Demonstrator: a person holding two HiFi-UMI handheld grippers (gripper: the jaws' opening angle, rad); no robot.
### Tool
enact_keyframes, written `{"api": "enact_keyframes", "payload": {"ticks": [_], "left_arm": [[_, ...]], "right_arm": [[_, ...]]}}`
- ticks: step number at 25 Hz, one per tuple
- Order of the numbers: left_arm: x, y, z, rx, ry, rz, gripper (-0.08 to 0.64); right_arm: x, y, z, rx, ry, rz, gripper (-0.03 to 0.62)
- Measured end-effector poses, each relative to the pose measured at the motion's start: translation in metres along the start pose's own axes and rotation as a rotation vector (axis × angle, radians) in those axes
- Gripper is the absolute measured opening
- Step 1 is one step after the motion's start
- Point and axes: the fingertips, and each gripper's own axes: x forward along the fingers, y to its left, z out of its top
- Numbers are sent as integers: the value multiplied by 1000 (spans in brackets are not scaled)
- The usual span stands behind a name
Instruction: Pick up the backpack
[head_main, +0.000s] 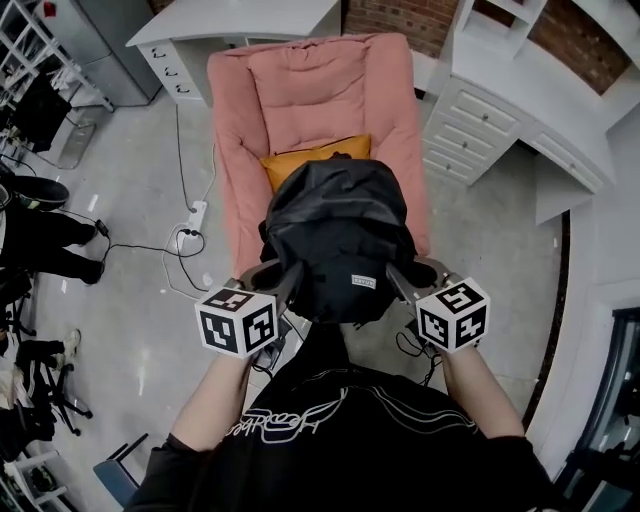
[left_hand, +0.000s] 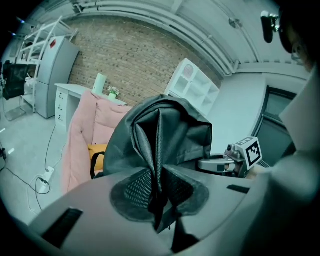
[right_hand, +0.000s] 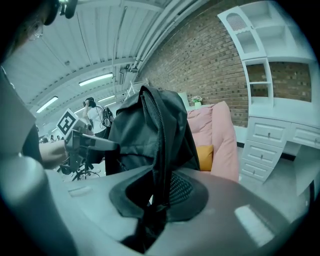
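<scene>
A black backpack (head_main: 337, 240) hangs in the air in front of a pink armchair (head_main: 310, 90), held from both sides. My left gripper (head_main: 292, 277) is shut on a fold of the backpack's fabric (left_hand: 157, 150) at its left side. At the pack's right side, my right gripper (head_main: 392, 276) is shut on another black fold (right_hand: 160, 165). Each gripper shows in the other's view: the right gripper (left_hand: 220, 163) and the left gripper (right_hand: 92, 142). An orange cushion (head_main: 310, 157) lies on the chair seat behind the pack.
White desks and drawers (head_main: 490, 125) stand behind and right of the armchair, against a brick wall (right_hand: 210, 60). A power strip with cables (head_main: 190, 235) lies on the floor at left. A person's legs (head_main: 45, 245) show at the far left.
</scene>
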Motion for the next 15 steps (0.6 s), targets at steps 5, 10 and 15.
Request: {"api": "enact_keyframes", "payload": {"ticks": [5, 10, 15], "left_arm": [[-32, -27, 0, 22, -44, -2, 49], [-61, -50, 2, 44, -79, -9, 48], [-87, -66, 9, 64, -117, -11, 48]], "right_arm": [[-32, 22, 1, 8, -17, 25, 49], [-60, 42, 9, -10, -58, 50, 49], [-83, 61, 24, -47, -98, 69, 49]]}}
